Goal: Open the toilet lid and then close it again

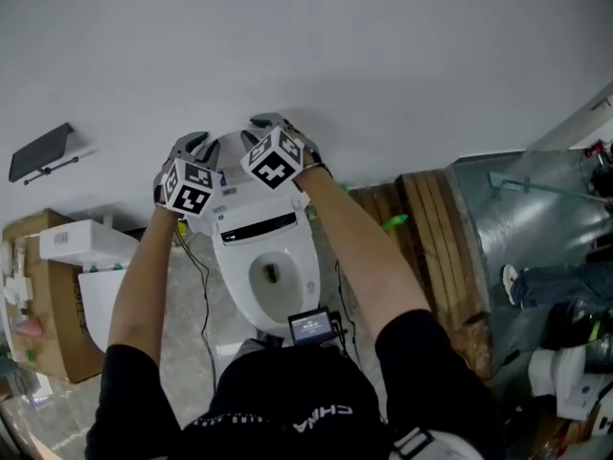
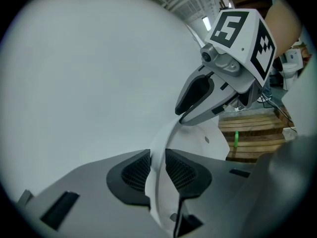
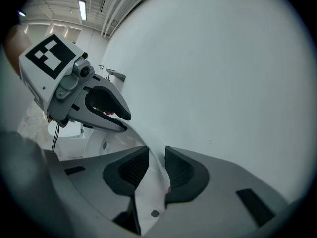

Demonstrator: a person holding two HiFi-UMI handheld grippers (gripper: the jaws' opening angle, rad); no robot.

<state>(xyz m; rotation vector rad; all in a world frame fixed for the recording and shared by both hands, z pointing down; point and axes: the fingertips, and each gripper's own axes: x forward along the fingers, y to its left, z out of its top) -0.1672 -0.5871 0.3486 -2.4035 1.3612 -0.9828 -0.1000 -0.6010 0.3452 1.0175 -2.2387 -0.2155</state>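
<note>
**Both grippers clamped on the raised toilet lid**

Head view: the toilet lid, smooth white plastic with a rounded rim, stands up at the back edge of the toilet, close to the plain matte wall. Below it the oval seat rings the open bowl. Both bare forearms reach straight ahead. The left gripper is at the lid's left top corner and the right gripper at its right top corner, each with a black-and-white marker cube facing up. Ribbed wooden planks lie to the toilet's right.

Left gripper view: the dark, mesh-textured pads press on the lid's thin curved rim from both sides. The right gripper's grey fingers bite the same rim further along.

Right gripper view: its jaws likewise pinch the glossy rim between them, the lid's inner face curving away towards the left gripper.
</note>
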